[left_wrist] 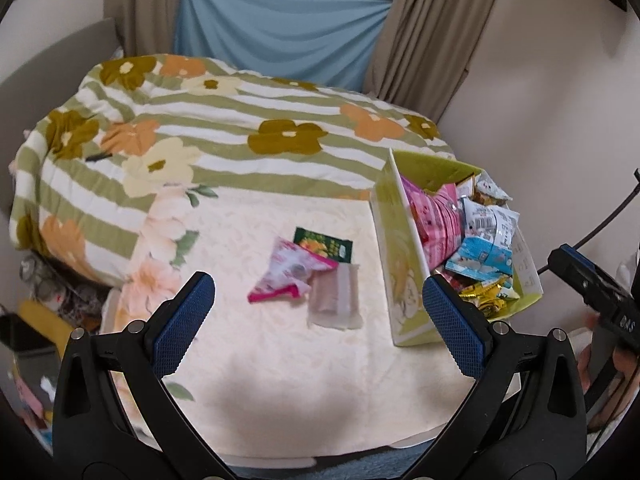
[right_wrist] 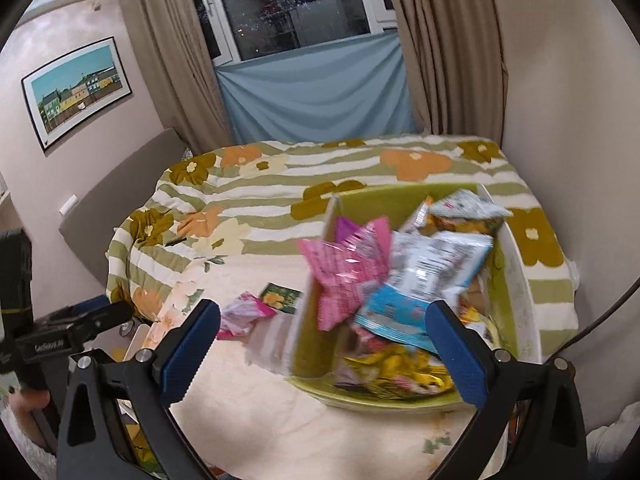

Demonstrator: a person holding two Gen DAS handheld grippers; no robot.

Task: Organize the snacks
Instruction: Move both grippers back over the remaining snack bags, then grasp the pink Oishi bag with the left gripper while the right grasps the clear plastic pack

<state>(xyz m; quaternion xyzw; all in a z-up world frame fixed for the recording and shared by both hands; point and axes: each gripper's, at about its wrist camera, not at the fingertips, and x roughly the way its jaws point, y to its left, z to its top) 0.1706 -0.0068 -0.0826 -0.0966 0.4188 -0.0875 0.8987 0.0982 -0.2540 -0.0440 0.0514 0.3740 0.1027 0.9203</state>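
Three packets loose on the bed's cream cloth (left_wrist: 280,360), centre of the left view: pink (left_wrist: 286,276), green (left_wrist: 323,245), clear (left_wrist: 335,300). Green box (left_wrist: 404,264) at right, heaped with snacks (right_wrist: 404,276). Left tongs (left_wrist: 318,322) spread, empty. Right tongs (right_wrist: 324,354) spread wide over the box, pinching nothing.

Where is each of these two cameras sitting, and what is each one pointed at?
Left wrist: sits on the left gripper, looking down at three loose snack packets on the cream cloth; its open blue fingers show.
Right wrist: sits on the right gripper, over the green box of snacks; open fingers show.
Shared: box, packets, flowered blanket, and each other's gripper.
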